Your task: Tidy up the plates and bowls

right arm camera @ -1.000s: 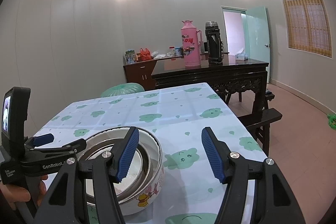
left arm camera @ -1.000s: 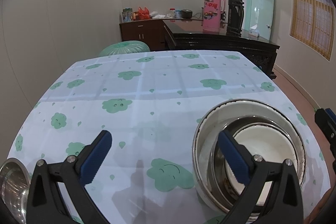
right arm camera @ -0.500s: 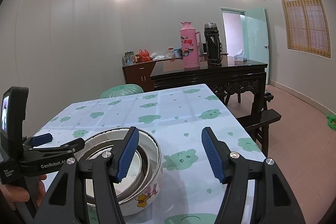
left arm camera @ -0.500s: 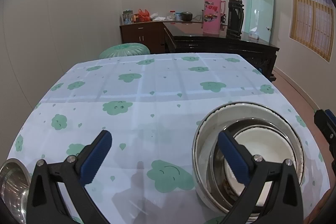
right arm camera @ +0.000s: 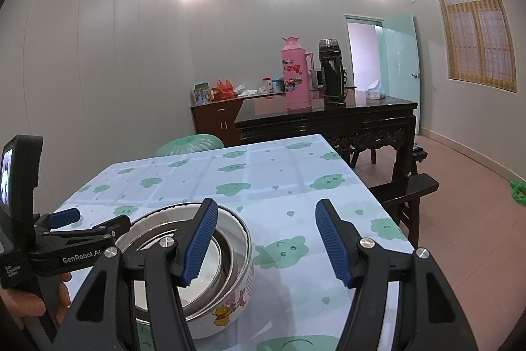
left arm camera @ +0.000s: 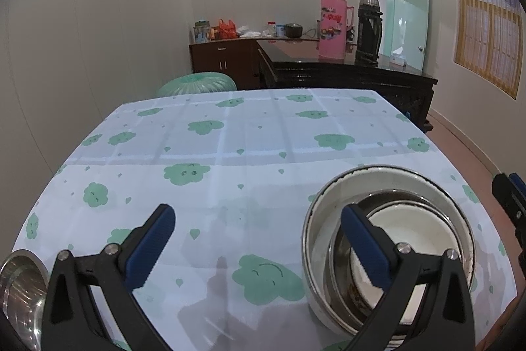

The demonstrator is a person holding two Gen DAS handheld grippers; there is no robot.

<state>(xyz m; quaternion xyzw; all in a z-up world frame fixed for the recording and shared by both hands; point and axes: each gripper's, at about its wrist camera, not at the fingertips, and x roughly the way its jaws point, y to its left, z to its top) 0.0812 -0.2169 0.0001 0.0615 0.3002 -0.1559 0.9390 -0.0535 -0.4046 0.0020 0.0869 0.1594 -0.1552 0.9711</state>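
Left gripper point(left arm camera: 258, 244) jaws open beside nested bowls point(left arm camera: 388, 249).

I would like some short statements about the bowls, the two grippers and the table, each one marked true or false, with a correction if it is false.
1. Smaller bowls sit nested inside the big bowl. True.
2. The right gripper is closed on the big bowl's rim. False: its jaws stand open and hold nothing.
3. The left gripper is open and empty. True.
4. A small metal bowl stands apart, at the near left edge in the left wrist view. True.
5. The tablecloth is plain red. False: it is pale with green cloud shapes.
6. The pink flask stands on the tablecloth. False: it stands on the dark table behind.
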